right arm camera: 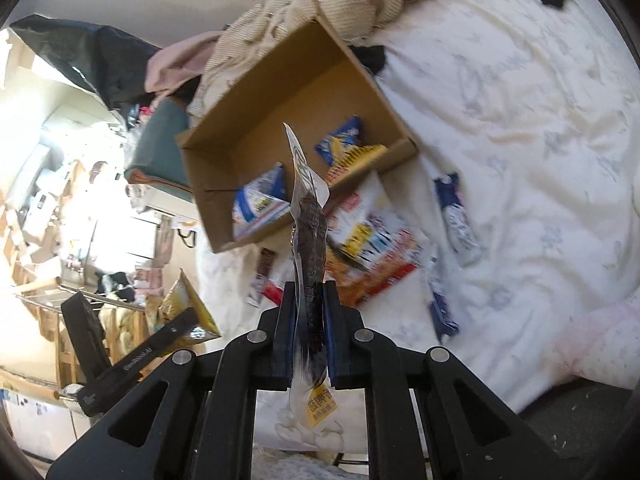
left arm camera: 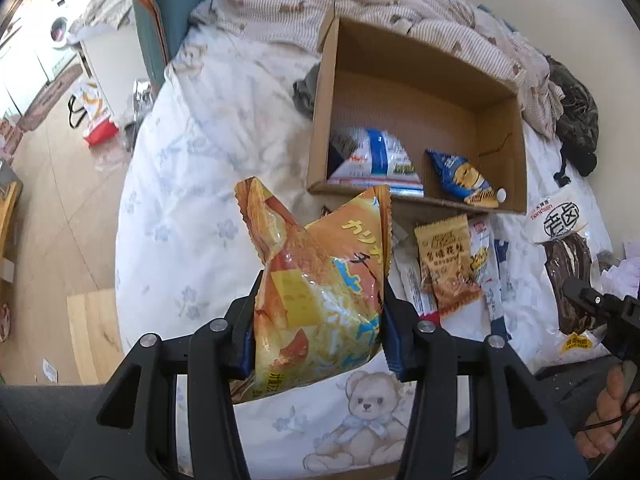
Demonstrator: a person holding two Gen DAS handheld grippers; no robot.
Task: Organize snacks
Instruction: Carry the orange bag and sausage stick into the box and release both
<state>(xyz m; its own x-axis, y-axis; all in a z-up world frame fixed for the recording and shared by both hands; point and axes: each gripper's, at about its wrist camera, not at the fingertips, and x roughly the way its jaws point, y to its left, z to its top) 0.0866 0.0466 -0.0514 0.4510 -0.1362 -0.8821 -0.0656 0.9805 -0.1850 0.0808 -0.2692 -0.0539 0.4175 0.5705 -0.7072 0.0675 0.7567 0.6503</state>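
Your left tool [left arm camera: 320, 320] pinches the puffy orange snack bag [left arm camera: 320, 280] above the bed [left arm camera: 180, 200]; crushable, so grip lightly at the seam. Your right tool [right arm camera: 310, 328] is clamped on the thin, floppy dark jerky pouch [right arm camera: 310, 232], near the cardboard box [right arm camera: 280, 92].

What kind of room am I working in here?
Most likely a bedroom: the snacks and cardboard box sit on a bed with a teddy-bear print sheet, with a rumpled striped quilt behind the box.

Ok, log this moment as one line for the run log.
left gripper: shut on orange snack bag | right gripper: shut on clear dark-meat packet | brown cardboard box: two packets inside
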